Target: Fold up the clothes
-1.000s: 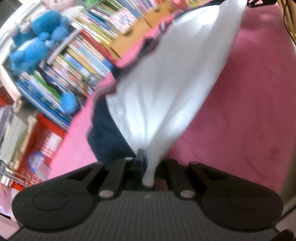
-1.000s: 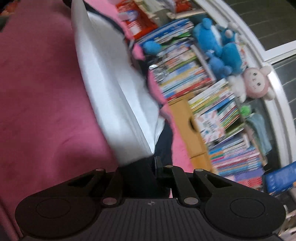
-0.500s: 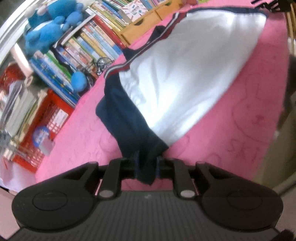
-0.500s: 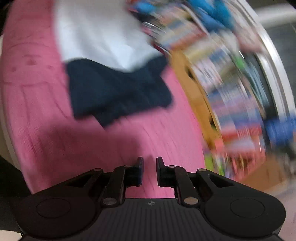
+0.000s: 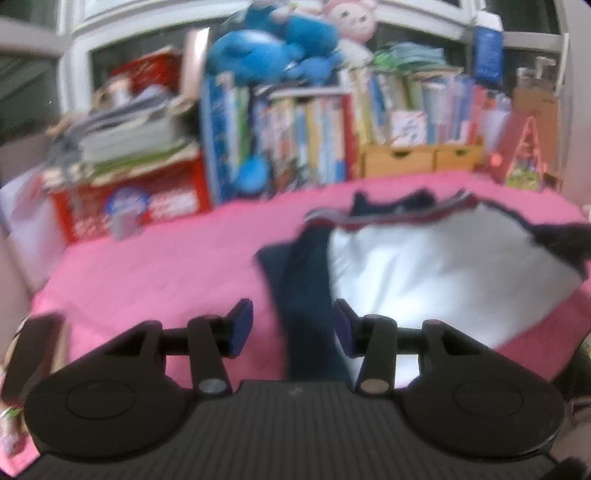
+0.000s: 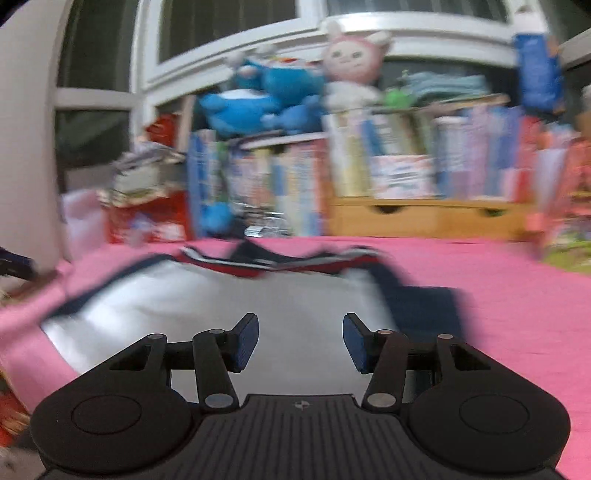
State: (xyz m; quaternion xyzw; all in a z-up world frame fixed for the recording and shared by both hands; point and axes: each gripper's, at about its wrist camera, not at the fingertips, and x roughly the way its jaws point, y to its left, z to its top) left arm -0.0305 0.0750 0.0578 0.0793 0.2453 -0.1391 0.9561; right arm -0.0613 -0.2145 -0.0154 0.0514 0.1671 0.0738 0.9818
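A white shirt [image 5: 436, 266] with navy sleeves and a red-striped collar lies flat on the pink bedspread [image 5: 166, 266]. In the left wrist view its navy sleeve [image 5: 306, 295] runs down between the jaws of my left gripper [image 5: 291, 325], which are opening; the pads do not press on it. In the right wrist view the shirt [image 6: 229, 295] lies under and beyond my right gripper [image 6: 299, 341], whose jaws are opening with nothing between them. The shirt's other navy sleeve [image 6: 424, 306] lies to its right.
Behind the bed stand rows of books [image 5: 306, 140], a wooden drawer unit [image 5: 417, 158], a red box [image 5: 129, 206] and blue and pink plush toys [image 6: 280, 92]. Windows [image 6: 221, 33] are behind them. Bare pink bedspread lies left of the shirt.
Both grippers let go of the shirt's sleeves and opened. Both views rolled upright. The shirt dropped from hanging to lying flat on the bedspread.
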